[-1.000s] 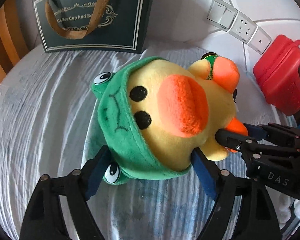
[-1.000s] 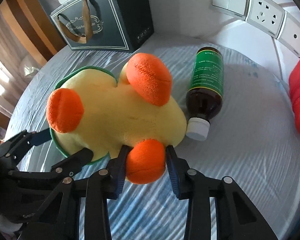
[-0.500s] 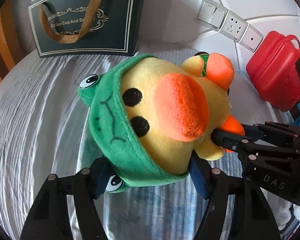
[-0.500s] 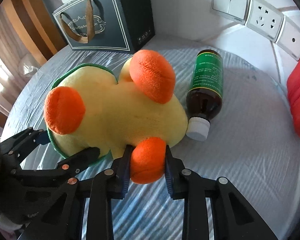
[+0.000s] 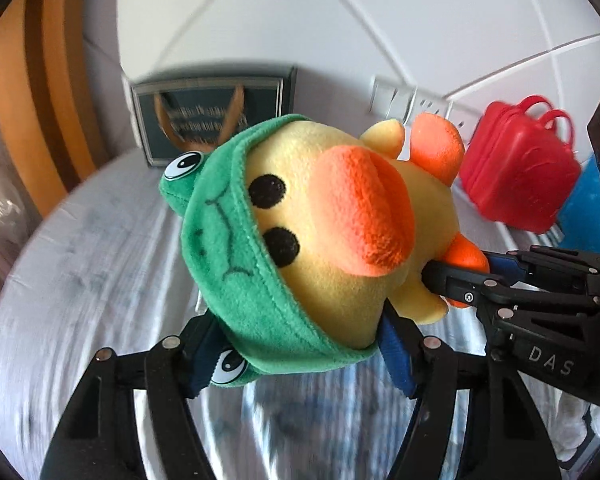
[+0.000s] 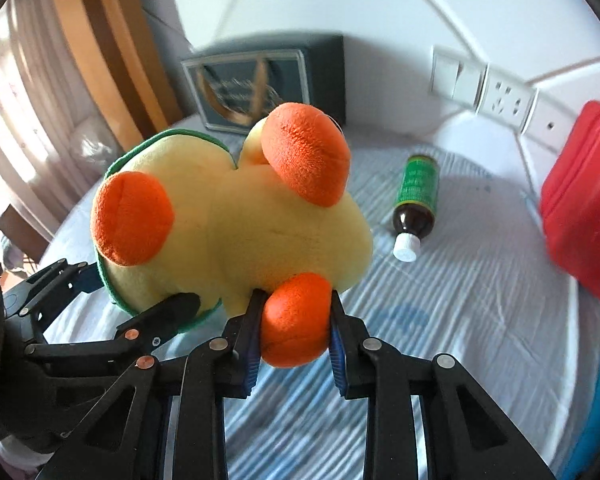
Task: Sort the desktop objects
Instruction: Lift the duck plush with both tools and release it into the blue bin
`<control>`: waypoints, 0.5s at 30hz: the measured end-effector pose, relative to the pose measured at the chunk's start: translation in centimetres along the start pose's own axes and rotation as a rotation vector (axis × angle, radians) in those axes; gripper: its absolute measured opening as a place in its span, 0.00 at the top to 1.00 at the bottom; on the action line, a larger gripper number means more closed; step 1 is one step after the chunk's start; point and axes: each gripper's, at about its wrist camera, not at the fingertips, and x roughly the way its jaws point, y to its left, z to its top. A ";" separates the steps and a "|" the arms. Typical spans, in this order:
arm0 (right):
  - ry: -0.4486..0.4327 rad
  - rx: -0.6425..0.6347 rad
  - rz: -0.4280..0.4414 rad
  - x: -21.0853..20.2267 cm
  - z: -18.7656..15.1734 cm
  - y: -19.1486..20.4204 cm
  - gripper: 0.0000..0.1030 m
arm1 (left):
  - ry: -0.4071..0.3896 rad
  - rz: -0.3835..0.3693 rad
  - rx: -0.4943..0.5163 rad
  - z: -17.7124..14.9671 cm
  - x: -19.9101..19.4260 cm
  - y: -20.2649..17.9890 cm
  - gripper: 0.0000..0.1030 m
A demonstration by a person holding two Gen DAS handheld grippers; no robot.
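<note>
Plush duck point(image 5: 340, 240) up off the striped cloth point(image 5: 80, 300), pinched between your two tools.

Left gripper point(image 5: 296, 356) clamps its green hood, pads mostly buried in plush; right gripper point(image 6: 294, 332) is closed on one orange foot point(image 6: 296, 320). Behind: dark gift bag point(image 6: 260, 84), lettering blurred; brown bottle point(image 6: 414, 200) lying on the cloth; red case point(image 6: 584, 208), cut off at the right edge.

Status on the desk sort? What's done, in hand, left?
Done: nothing visibly sorted yet. In hand: the plush duck is gripped by both tools, clear of the cloth; left gripper clamps its green hood, right gripper pinches an orange foot. Left: the brown bottle lies on the striped cloth; red case and gift bag untouched.
</note>
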 end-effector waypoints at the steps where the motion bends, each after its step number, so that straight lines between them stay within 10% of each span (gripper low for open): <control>1: -0.021 -0.002 0.002 -1.9 -0.4 0.6 0.73 | -0.023 0.005 0.009 -0.2 -2.1 -0.4 0.34; 15: -0.267 0.017 -0.148 -23.3 -7.0 5.5 0.73 | -0.257 -0.117 0.131 -2.4 -21.0 -7.1 0.34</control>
